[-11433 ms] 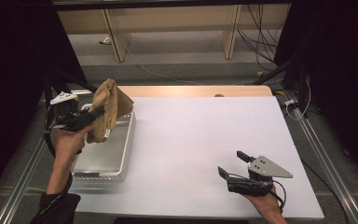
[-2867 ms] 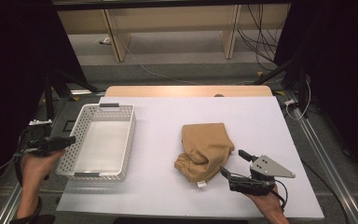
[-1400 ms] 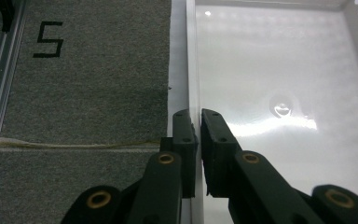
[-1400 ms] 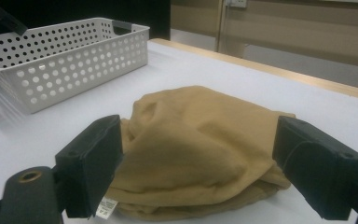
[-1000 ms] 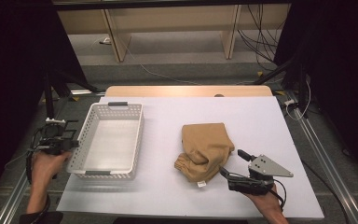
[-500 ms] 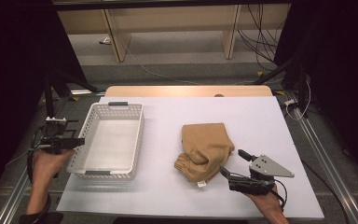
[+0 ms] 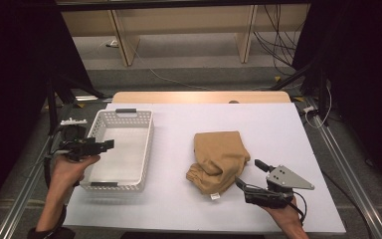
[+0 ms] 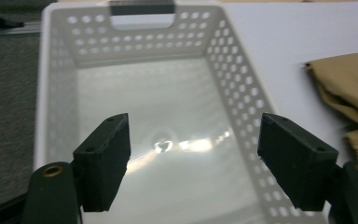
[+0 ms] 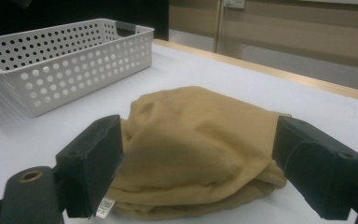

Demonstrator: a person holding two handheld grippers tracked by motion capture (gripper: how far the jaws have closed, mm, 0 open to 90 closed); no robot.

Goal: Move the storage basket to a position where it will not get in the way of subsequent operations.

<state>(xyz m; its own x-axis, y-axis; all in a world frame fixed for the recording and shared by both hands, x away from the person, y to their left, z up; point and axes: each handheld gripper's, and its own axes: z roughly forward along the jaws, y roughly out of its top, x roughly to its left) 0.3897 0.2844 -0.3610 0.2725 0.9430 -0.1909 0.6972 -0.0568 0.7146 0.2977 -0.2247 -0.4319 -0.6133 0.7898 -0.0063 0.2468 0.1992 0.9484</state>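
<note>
Cloth: the tan cloth bag (image 7: 219, 160) looks soft, light and floppy.
Hold: pinch its near bunched edge.
Right gripper (image 7: 251, 180): jaws wide open, holding nothing.
Left gripper (image 7: 105, 145): jaws wide open over the white basket (image 7: 121, 181).

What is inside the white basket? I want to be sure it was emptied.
Nothing lies in the white basket: its bare, glossy floor shows between the open left hand-held gripper jaws. The near wall hides a strip of floor.

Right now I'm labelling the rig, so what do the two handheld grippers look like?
Both are black with two blocky black jaws. The right gripper carries a grey three-cornered plate with small holes and trails a black cable. The left gripper also trails a dark cable. Brass-coloured eyelets show at the jaw bases.
</note>
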